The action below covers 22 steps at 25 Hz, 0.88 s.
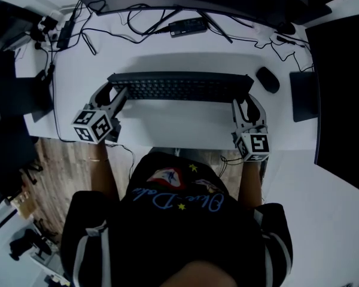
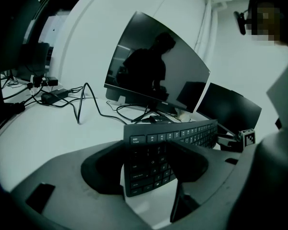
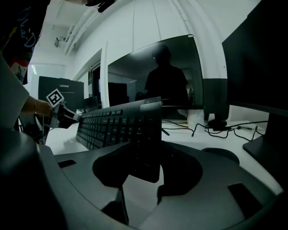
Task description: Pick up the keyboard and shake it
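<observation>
A long black keyboard (image 1: 179,87) hangs tilted above the white desk (image 1: 185,130) and casts a shadow on it. My left gripper (image 1: 116,97) clamps its left end, and my right gripper (image 1: 239,107) clamps its right end. In the left gripper view the keyboard (image 2: 182,135) runs away from me between the pads of the left gripper (image 2: 151,164), its escape-key corner uppermost. In the right gripper view the keyboard (image 3: 115,123) stands on edge, with its end pinched in the right gripper (image 3: 146,164).
A black mouse (image 1: 267,79) lies just right of the keyboard. A dark flat device (image 1: 303,95) sits further right. Cables and a power brick (image 1: 188,27) lie behind, under a monitor (image 2: 153,66). The desk's front edge is close to the person's body.
</observation>
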Motion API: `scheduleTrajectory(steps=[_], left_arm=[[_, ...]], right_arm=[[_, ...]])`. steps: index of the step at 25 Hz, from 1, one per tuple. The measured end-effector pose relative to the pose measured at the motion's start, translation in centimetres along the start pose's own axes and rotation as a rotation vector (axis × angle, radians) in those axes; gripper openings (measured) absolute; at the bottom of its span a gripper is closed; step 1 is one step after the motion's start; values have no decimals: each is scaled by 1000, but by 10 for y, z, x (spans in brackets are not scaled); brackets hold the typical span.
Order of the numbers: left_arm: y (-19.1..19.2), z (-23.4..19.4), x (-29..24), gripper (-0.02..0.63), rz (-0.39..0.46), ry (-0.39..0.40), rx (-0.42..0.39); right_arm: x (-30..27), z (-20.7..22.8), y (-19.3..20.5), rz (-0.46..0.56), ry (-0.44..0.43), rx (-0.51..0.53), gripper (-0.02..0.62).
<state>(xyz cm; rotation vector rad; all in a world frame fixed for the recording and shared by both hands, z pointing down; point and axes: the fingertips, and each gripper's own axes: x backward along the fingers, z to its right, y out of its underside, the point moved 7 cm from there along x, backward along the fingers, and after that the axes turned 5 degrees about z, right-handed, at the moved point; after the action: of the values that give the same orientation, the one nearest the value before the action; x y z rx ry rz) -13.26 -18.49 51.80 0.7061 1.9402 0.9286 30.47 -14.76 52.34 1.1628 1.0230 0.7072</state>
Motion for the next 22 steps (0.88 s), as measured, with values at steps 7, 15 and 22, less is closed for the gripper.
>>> scheduleTrajectory(steps=[7, 15, 22], left_arm=[[3, 0, -14, 253, -39, -13, -3], [5, -6, -27, 252, -63, -36, 15], [7, -16, -38, 253, -80, -44, 50]], right_arm=[[-12, 11, 17, -94, -7, -94, 143], [-25, 16, 32, -187, -23, -158, 143], [-33, 16, 38, -231, -36, -191, 143]])
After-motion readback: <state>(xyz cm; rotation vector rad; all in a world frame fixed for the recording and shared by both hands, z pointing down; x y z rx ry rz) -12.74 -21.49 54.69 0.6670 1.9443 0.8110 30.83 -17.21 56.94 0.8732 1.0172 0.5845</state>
